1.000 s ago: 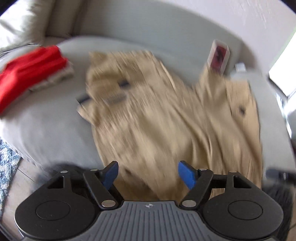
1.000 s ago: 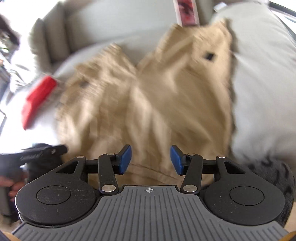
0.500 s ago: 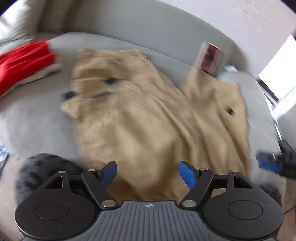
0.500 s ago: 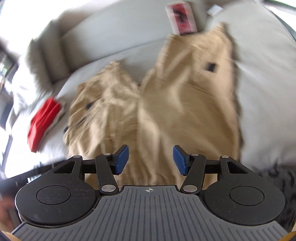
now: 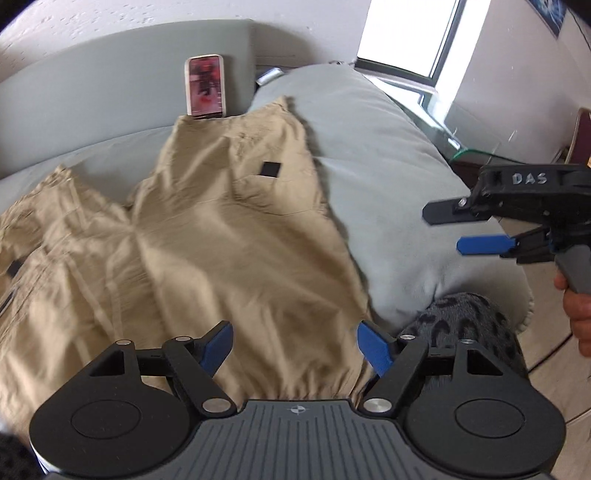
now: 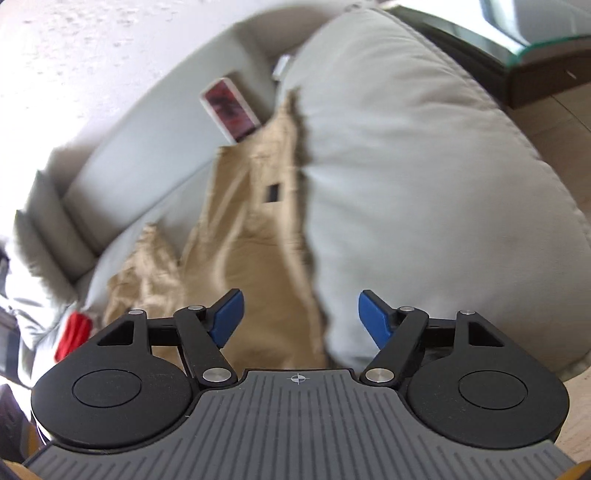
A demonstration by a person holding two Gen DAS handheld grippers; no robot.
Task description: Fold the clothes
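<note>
Tan shorts lie spread flat on a grey sofa, legs pointing away, a black patch on the right leg. My left gripper hovers open over the near waistband end, nothing between its blue fingers. The right gripper appears in the left wrist view off to the right above the sofa arm, held by a hand. In the right wrist view the right gripper stands open above the right edge of the shorts, nothing held.
A grey sofa arm cushion borders the shorts on the right. A phone leans on the sofa back. A red garment lies far left. A leopard-print fabric sits near the sofa's front corner. A window is behind.
Both grippers swung to the right: the shorts' right leg and sofa arm now fill the views, and the red garment has left the left wrist view. Both stay open.
</note>
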